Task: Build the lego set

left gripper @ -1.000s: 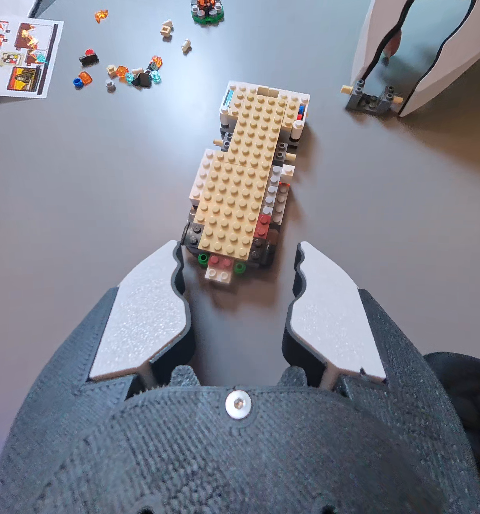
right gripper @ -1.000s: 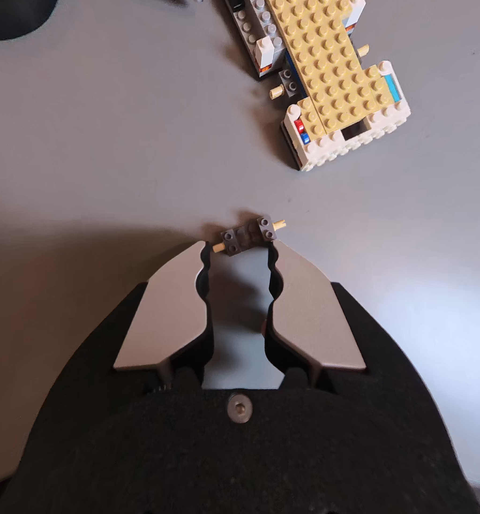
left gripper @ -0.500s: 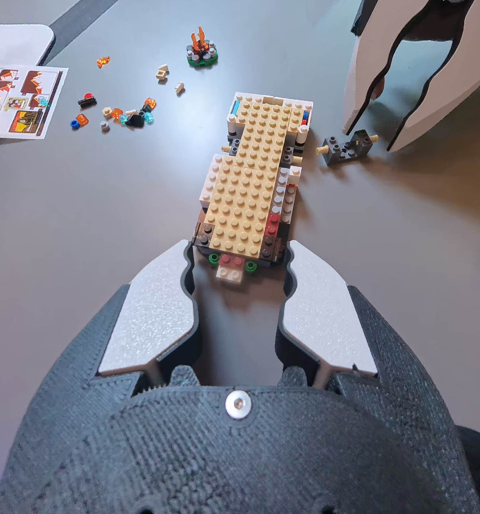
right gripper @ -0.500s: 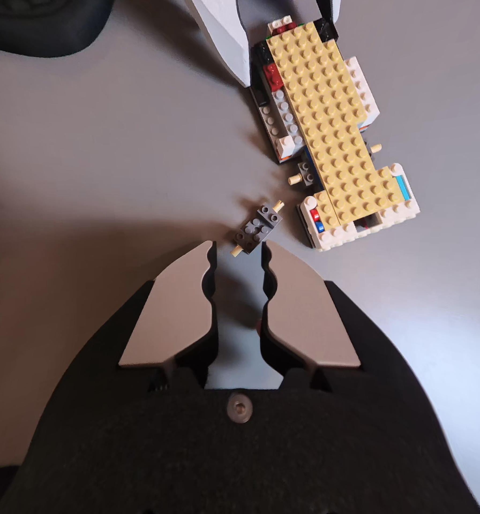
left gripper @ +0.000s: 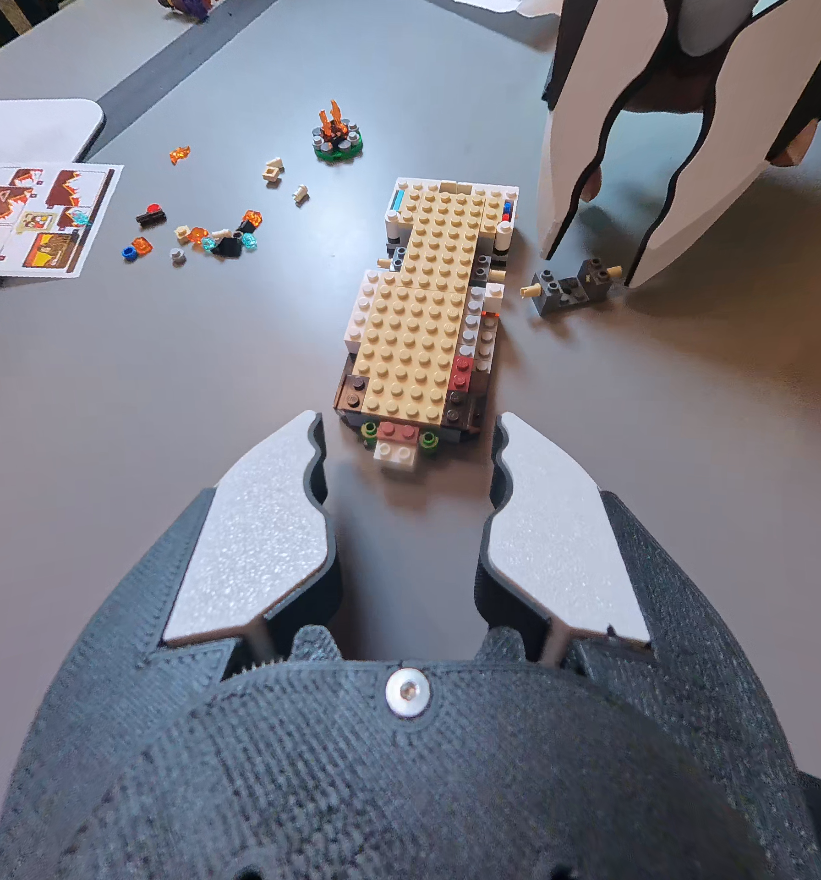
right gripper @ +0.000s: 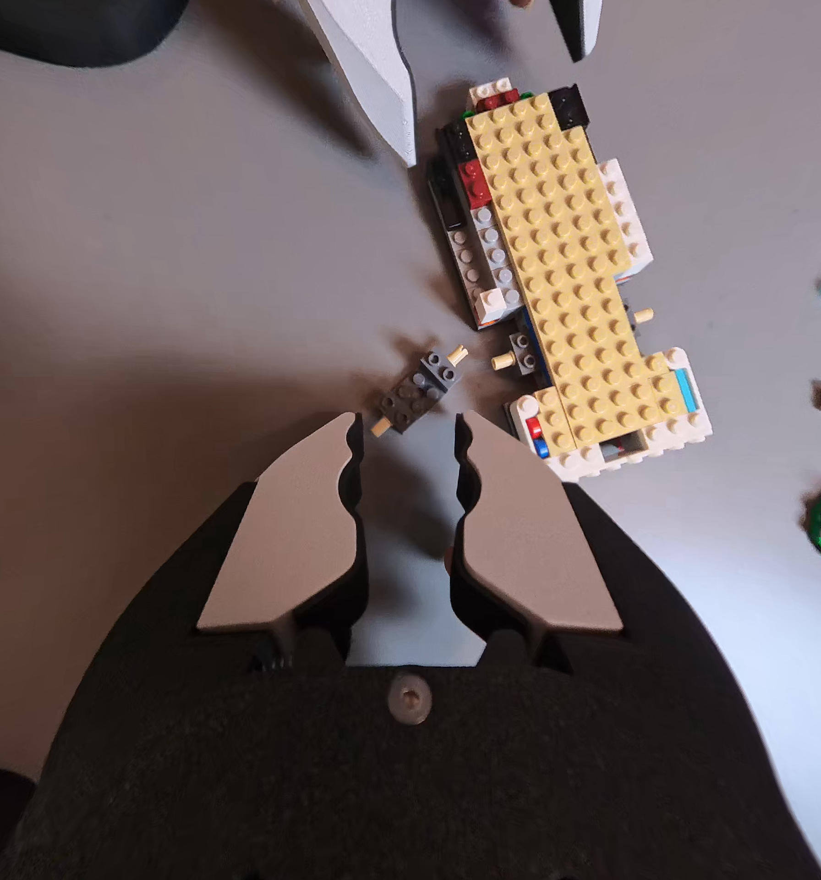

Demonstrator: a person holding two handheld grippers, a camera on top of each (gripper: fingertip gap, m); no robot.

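A long tan-topped brick build (left gripper: 423, 328) lies on the grey table (left gripper: 161, 405); it also shows in the right wrist view (right gripper: 561, 266). My left gripper (left gripper: 408, 424) is open, its tips just short of the build's near end, touching nothing. A small dark grey axle piece with tan pins (right gripper: 418, 390) lies loose on the table beside the build; it shows in the left wrist view too (left gripper: 573, 288). My right gripper (right gripper: 408, 419) is open and empty, its tips just behind that piece. It shows in the left wrist view (left gripper: 594, 266) standing over the piece.
Several small loose bricks (left gripper: 208, 233) lie at the far left beside a printed sheet (left gripper: 32, 219). A small green base with orange flames (left gripper: 337, 138) stands beyond the build. A white tray corner (left gripper: 32, 124) sits at the far left.
My left gripper closed in around the build's near end, then opened a little and drew back. My right gripper pulled back from the grey axle piece, which turned on the table, and its jaws widened slightly.
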